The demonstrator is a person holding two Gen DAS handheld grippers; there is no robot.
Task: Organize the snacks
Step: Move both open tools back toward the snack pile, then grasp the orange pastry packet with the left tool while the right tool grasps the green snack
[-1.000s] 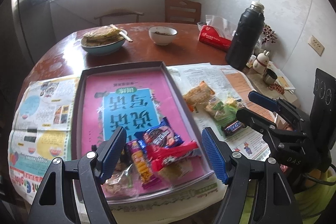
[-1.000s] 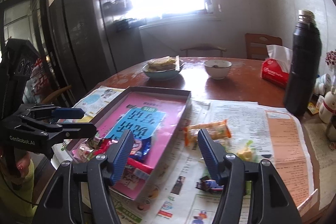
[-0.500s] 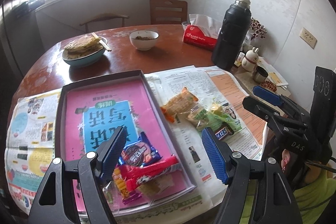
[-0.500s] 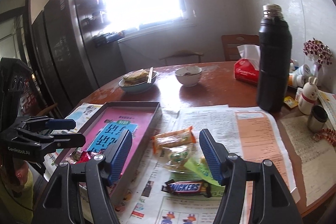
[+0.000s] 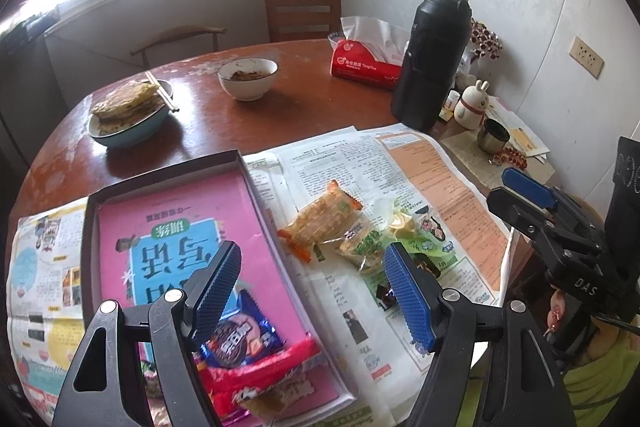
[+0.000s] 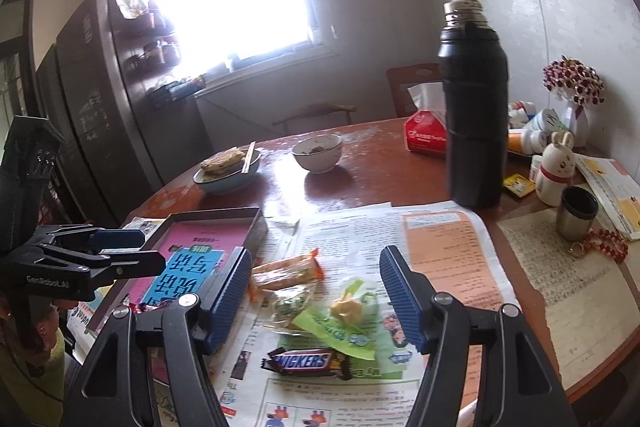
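Blue-padded, the left gripper (image 5: 312, 291) and right gripper (image 6: 316, 297) both hung wide and empty over the newspaper (image 6: 360, 235). A Snickers bar (image 6: 306, 362) and three wrapped snacks, perhaps biscuits, lay loose there beside the box (image 5: 90, 227), which held more packets.

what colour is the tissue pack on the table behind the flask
The tissue pack is red with white tissue sticking out; it shows best in the left wrist view.
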